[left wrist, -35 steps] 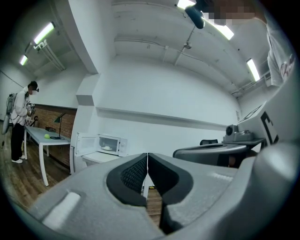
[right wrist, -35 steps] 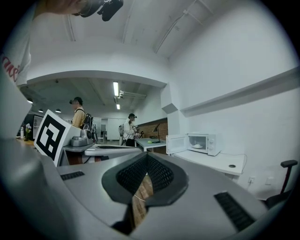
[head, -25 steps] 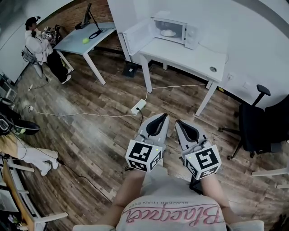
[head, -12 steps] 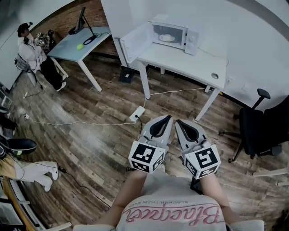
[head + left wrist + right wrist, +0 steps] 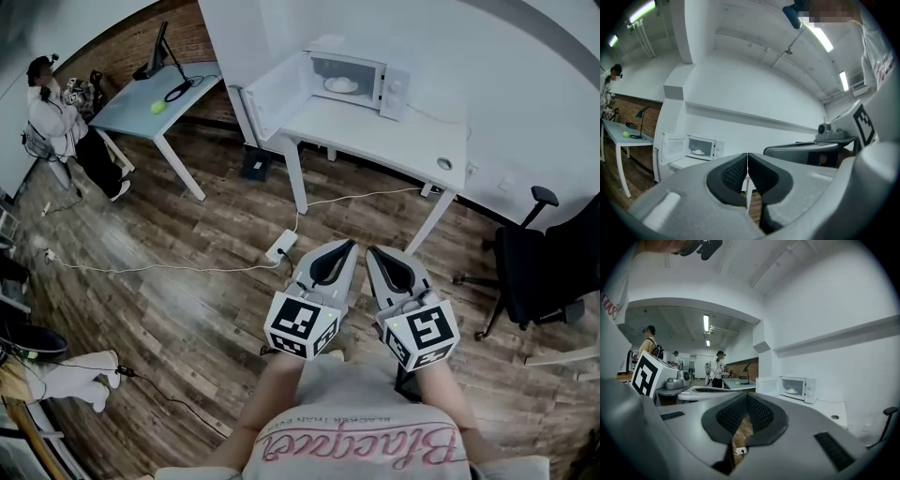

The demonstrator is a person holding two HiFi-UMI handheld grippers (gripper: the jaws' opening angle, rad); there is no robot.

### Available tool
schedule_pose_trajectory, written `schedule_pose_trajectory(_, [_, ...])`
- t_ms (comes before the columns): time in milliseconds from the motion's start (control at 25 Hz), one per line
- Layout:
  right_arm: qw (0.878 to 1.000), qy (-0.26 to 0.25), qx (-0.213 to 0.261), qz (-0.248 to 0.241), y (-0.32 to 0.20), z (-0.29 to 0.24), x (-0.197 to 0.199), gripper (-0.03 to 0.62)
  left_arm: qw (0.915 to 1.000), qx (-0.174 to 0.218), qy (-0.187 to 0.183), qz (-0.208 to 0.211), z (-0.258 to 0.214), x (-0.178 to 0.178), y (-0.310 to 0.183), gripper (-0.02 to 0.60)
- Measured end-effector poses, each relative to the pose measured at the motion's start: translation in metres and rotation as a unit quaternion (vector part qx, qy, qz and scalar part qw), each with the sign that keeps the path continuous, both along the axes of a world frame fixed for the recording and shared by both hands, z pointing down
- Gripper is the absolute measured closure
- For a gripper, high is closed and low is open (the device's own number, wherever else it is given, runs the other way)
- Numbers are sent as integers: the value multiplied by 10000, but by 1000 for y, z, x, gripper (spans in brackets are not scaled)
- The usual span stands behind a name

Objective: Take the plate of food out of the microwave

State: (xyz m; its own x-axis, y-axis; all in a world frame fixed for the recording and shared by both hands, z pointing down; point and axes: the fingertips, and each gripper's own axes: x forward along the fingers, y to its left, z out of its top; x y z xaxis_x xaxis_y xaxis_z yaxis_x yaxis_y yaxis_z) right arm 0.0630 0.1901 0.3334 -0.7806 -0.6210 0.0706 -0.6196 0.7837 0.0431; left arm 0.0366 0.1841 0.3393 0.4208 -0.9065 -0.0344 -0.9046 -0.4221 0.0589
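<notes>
A white microwave (image 5: 354, 73) stands on a white table (image 5: 394, 127) across the room, its door (image 5: 272, 92) swung open to the left. Inside it sits a plate of pale food (image 5: 341, 84), also seen in the left gripper view as the plate (image 5: 698, 152) and in the right gripper view as the plate (image 5: 791, 391). My left gripper (image 5: 338, 247) and right gripper (image 5: 379, 255) are held close to my body, far from the table, side by side. Both are shut with nothing between their pads.
A power strip (image 5: 278, 247) and its cable lie on the wooden floor between me and the table. A black office chair (image 5: 534, 262) stands at the right. A blue-grey desk (image 5: 155, 94) with a lamp and a green ball is at the back left, a person (image 5: 52, 108) beside it.
The view has moved forward a little towards the microwave table. Both grippers keep their place before my body and stay shut.
</notes>
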Motion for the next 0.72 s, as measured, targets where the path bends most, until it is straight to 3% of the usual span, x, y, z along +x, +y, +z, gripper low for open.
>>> schedule_pose_trajectory(520, [9997,-125,-88,184,-23,4,-5,582,9996,-9,109,-256,3,-20,-21,574])
schedule_pose_trajectory(720, [9956,-605,-708,-87,-40,8,-7,582,9992,-37,117,-371,2,-29,-40,574])
